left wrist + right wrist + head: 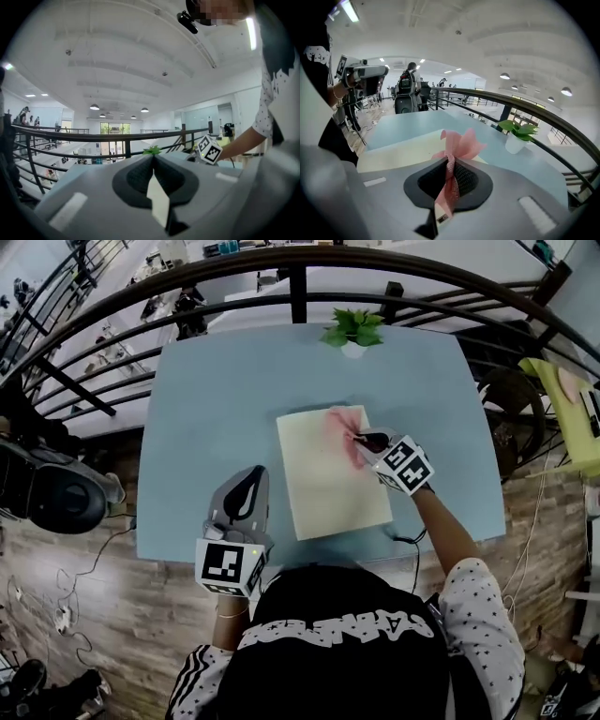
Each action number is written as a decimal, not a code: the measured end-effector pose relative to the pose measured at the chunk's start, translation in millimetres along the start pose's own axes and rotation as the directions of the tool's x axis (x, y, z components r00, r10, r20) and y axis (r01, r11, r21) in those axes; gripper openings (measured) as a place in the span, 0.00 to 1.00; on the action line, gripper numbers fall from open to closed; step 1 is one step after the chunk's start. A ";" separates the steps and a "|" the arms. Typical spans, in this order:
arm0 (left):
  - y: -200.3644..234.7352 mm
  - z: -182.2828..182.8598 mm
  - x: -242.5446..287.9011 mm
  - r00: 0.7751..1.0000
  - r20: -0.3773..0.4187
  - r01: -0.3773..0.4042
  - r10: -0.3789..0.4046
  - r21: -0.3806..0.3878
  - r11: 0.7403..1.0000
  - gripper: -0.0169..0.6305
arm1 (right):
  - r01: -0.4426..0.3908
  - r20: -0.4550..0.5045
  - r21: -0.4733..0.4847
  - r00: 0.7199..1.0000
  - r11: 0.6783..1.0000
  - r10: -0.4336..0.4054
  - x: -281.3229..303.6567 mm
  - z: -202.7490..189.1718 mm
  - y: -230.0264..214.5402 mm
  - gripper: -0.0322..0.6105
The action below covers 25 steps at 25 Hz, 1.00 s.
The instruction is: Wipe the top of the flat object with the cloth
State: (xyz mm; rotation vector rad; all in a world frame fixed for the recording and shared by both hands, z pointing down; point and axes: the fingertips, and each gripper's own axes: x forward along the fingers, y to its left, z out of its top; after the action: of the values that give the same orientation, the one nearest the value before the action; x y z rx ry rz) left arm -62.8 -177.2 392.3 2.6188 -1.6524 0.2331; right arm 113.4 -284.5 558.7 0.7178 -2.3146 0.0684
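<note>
Your right hand-held gripper pinches the pink cloth by a bunched end, so the loose part fans out ahead of the jaws, over the far right corner of the flat object. That is the cream sheet lying flat mid-worktop. Good hold for dragging a wipe - the rest of the top lies toward you. Your left hand-held gripper is pressed together on nothing, held over the near left of the worktop - likely parked clear of the stroke. The potted plant sits at the far edge, well apart.
</note>
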 end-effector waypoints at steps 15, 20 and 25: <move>56.4 -3.7 -56.6 0.969 -0.011 -0.246 0.246 -0.010 0.969 0.03 | -0.079 -0.171 -0.257 0.985 0.963 0.035 102.2 22.3 -9.5 0.08; 60.4 -6.4 -65.0 0.962 -0.021 -0.272 0.272 -0.010 0.962 0.03 | -0.119 -0.215 -0.337 0.976 0.934 0.046 112.6 15.4 0.0 0.08; 60.4 -7.1 -59.9 0.964 -0.024 -0.264 0.264 -0.007 0.964 0.03 | -0.109 -0.202 -0.326 0.978 0.939 0.043 113.6 15.1 -5.5 0.08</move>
State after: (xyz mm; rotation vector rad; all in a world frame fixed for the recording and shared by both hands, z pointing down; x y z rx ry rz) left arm -143.2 -149.0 387.6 2.3718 -1.9867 0.2608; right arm 38.8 -347.0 619.5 0.4271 -2.0952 -0.2096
